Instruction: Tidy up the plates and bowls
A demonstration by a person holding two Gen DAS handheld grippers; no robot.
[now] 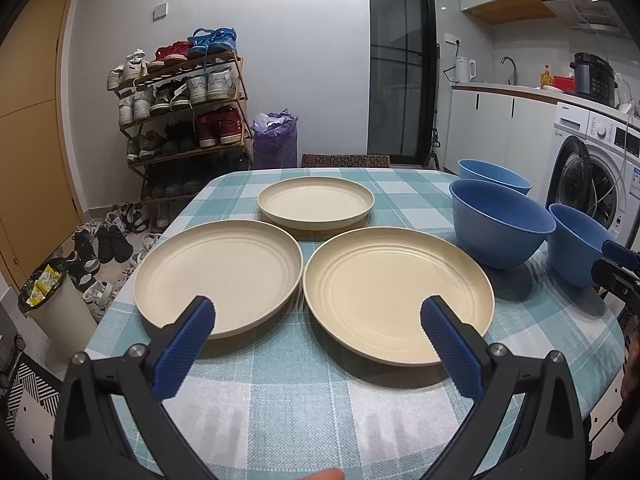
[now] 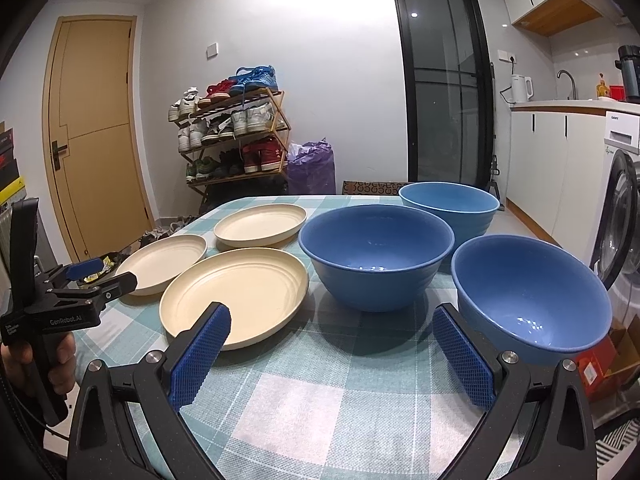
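Observation:
Three cream plates lie flat and apart on the checked tablecloth: a near-left plate, a near-right plate and a far plate. Three blue bowls stand upright to their right: a far bowl, a middle bowl and a near bowl. My left gripper is open and empty, just short of the two near plates. My right gripper is open and empty, between the near-right plate and the near bowl, with the middle bowl ahead.
The table has rounded corners and drops off on all sides. A shoe rack and a purple bag stand beyond it, a bin at the left, and a washing machine at the right.

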